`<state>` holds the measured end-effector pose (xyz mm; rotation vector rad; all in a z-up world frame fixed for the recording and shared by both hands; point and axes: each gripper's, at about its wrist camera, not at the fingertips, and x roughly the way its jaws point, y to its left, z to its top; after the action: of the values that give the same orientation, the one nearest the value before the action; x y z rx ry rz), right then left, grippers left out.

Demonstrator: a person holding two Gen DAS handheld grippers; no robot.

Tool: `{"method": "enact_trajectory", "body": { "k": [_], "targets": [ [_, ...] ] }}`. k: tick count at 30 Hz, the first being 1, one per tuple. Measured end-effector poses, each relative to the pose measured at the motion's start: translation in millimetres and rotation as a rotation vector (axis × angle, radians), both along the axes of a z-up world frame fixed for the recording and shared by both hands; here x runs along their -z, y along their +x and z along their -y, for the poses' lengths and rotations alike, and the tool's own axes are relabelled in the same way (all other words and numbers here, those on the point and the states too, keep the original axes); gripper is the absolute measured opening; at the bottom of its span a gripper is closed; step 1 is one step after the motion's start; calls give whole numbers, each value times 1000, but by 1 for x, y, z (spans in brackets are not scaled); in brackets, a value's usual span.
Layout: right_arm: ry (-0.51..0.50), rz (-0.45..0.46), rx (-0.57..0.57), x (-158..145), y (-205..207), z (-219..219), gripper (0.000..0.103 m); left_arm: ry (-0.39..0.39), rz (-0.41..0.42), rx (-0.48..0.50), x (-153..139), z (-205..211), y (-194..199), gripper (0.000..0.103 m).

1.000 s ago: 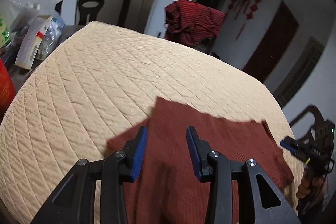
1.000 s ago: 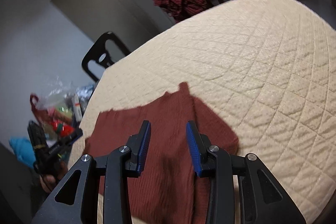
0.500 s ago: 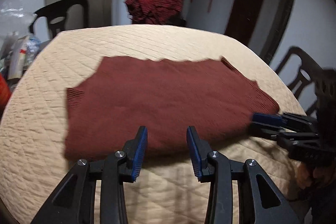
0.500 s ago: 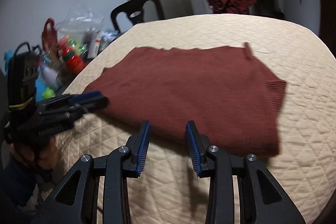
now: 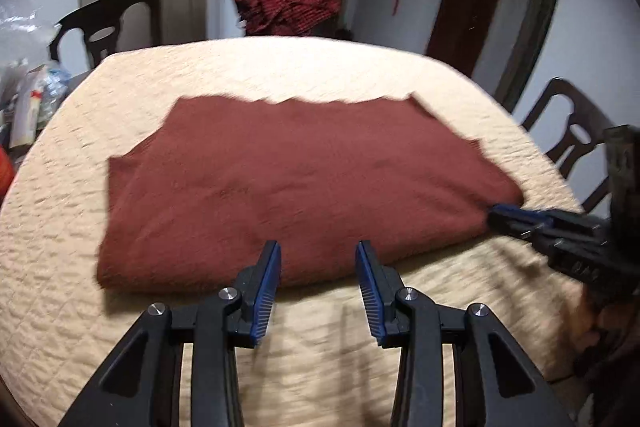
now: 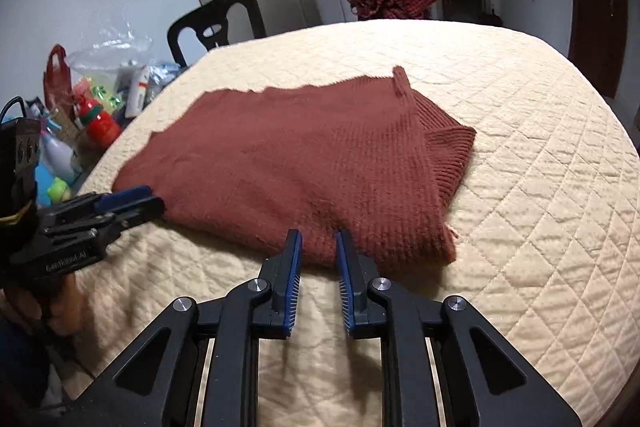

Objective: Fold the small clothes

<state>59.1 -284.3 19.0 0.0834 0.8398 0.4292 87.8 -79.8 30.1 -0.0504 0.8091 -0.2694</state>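
Observation:
A rust-brown knit sweater (image 5: pixel 296 183) lies folded flat on the quilted beige table cover (image 5: pixel 280 67); it also shows in the right wrist view (image 6: pixel 320 155). My left gripper (image 5: pixel 318 259) is open and empty, its tips at the sweater's near edge. It appears from the side in the right wrist view (image 6: pixel 132 201) at the sweater's left corner. My right gripper (image 6: pixel 318 245) has its jaws narrowed but apart, empty, at the near edge. It shows in the left wrist view (image 5: pixel 504 213) at the sweater's right corner.
A red checked garment (image 5: pixel 292 1) hangs on a chair beyond the table. Dark chairs stand at the far left (image 5: pixel 104 23) and at the right (image 5: pixel 572 135). Bags, bottles and boxes (image 6: pixel 92 99) crowd a surface left of the table.
Both grippers have pulled back from over the sweater to its near edge. The sweater now lies spread and folded flat. The right gripper's jaws have narrowed.

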Motion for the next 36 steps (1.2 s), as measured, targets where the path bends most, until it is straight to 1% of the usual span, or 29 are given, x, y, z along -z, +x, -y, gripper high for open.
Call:
{"method": "enact_trajectory", "body": {
  "k": [1, 4, 6, 7, 8, 10, 13, 16, 18, 20, 22, 24, 25, 27, 29, 31, 34, 36],
  "targets": [
    [7, 3, -3, -1, 0, -2, 17, -4, 4, 17, -1, 9, 1, 41],
    [16, 3, 7, -2, 0, -3, 17, 19, 4, 46, 1, 28, 7, 41],
    [-1, 0, 25, 1, 0, 1, 17, 31, -8, 55, 7, 35, 10, 41],
    [-21, -9, 47, 4, 1, 6, 17, 41, -21, 52, 11, 36, 12, 41],
    [-20, -19, 61, 6, 2, 10, 17, 50, -37, 43, 16, 37, 15, 41],
    [34, -36, 71, 8, 3, 21, 17, 40, -40, 41, 18, 36, 16, 41],
    [56, -50, 70, 10, 4, 25, 17, 38, -41, 41, 17, 35, 15, 41],
    [40, -21, 61, 4, 0, 24, 17, 18, -41, 41, 12, 28, 11, 42],
    [51, -3, 60, -2, -3, 27, 17, 8, -21, 7, 5, 12, 6, 42],
    [65, 2, 80, -4, -3, 34, 17, 14, 6, -55, -2, -9, 2, 42],
    [63, -11, 104, 1, 2, 40, 17, 14, 21, -122, -5, -31, 0, 41],
    [72, -48, 129, 9, 7, 44, 17, 10, 19, -183, -4, -53, 0, 41],
    [91, -57, 129, 11, 8, 46, 17, 13, 12, -210, -2, -63, 0, 41],
    [95, -56, 129, 11, 7, 47, 17, 23, -12, -256, 4, -77, 0, 41],
    [93, -55, 129, 11, 7, 47, 17, 11, -43, -276, 13, -88, 1, 41],
    [94, -58, 129, 11, 7, 47, 17, -4, -38, -274, 16, -87, -1, 41],
    [91, -58, 130, 12, 7, 48, 17, 4, -36, -275, 18, -86, -1, 41],
    [85, -59, 130, 12, 7, 48, 17, -22, -40, -275, 19, -89, -2, 41]
  ]
}}
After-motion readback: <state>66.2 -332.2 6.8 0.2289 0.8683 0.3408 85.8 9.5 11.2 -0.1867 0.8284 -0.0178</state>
